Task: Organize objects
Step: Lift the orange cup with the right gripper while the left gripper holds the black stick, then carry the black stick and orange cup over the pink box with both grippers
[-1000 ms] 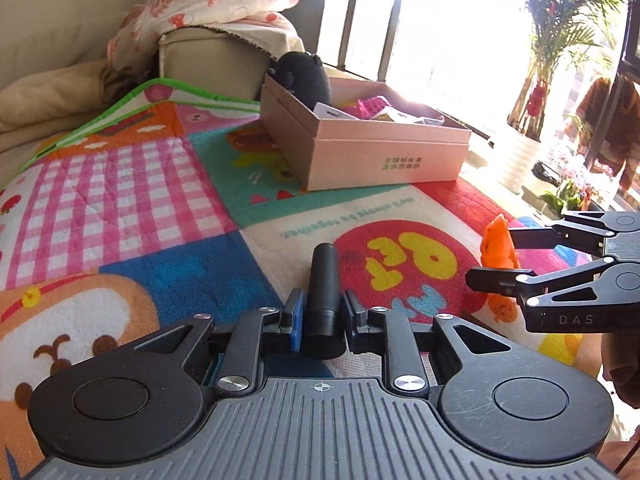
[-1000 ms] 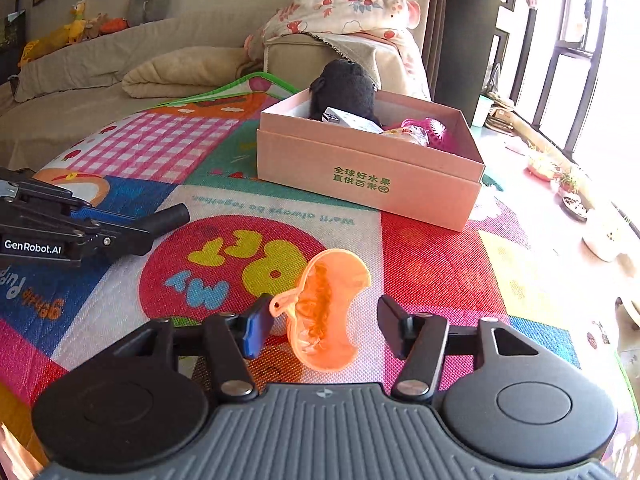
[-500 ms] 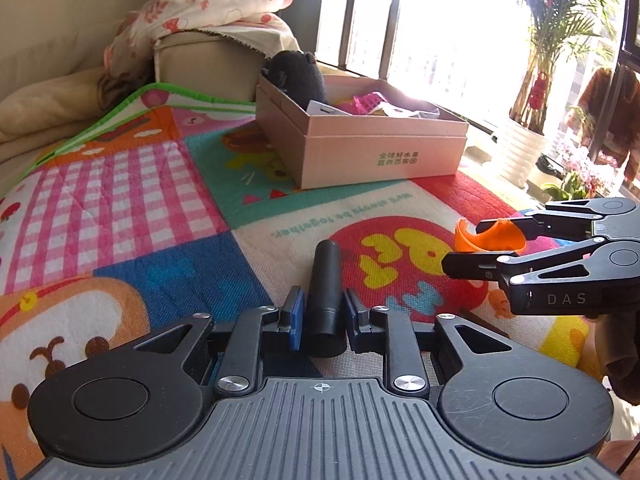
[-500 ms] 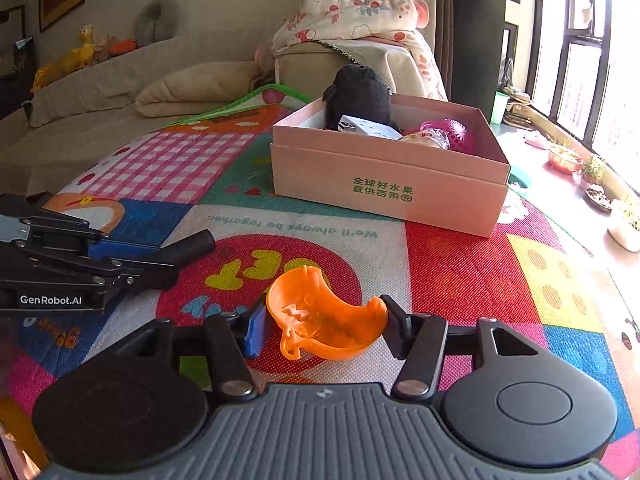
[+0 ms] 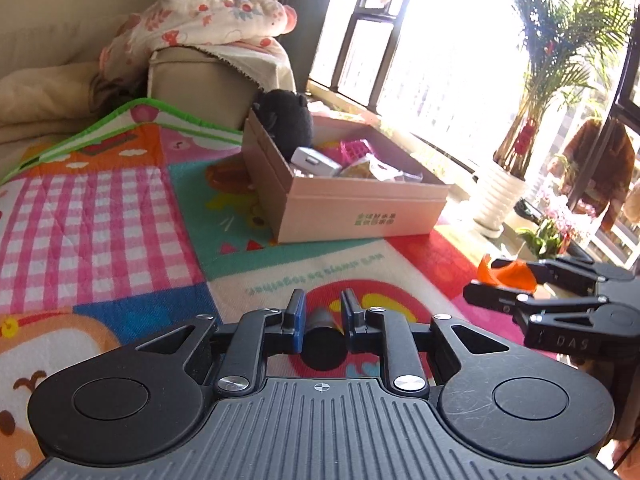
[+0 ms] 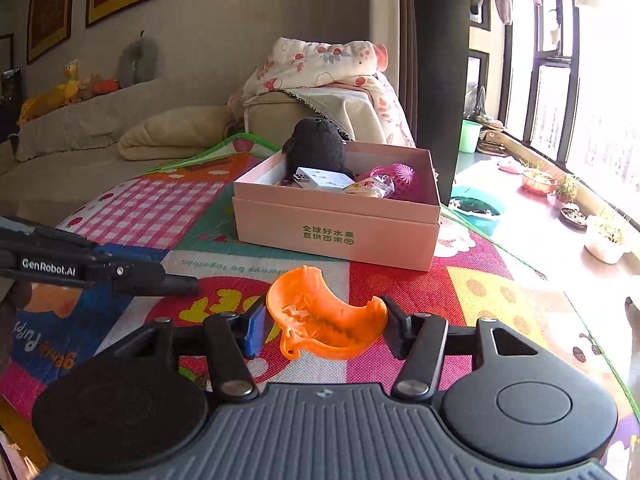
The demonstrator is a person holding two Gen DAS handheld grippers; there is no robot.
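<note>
My left gripper [image 5: 323,312] is shut on a black cylinder [image 5: 322,340], held above the play mat; it shows at the left of the right wrist view [image 6: 176,282]. My right gripper [image 6: 322,322] is shut on an orange curved plastic toy [image 6: 326,320], also seen at the right of the left wrist view [image 5: 506,274]. A pink cardboard box [image 6: 336,232] [image 5: 360,212] stands ahead on the mat. It holds a black plush [image 6: 316,148], a white box [image 6: 322,178] and a pink ball [image 6: 404,178].
The colourful play mat [image 5: 100,208] covers the floor. A beige sofa with a floral blanket [image 6: 320,68] is behind the box. A potted palm [image 5: 500,196] stands by the window at right. Small pots and a teal bowl [image 6: 476,208] line the window sill.
Both grippers have risen and moved closer to the box with their objects. The orange toy has turned from upright to lying flat, open side up.
</note>
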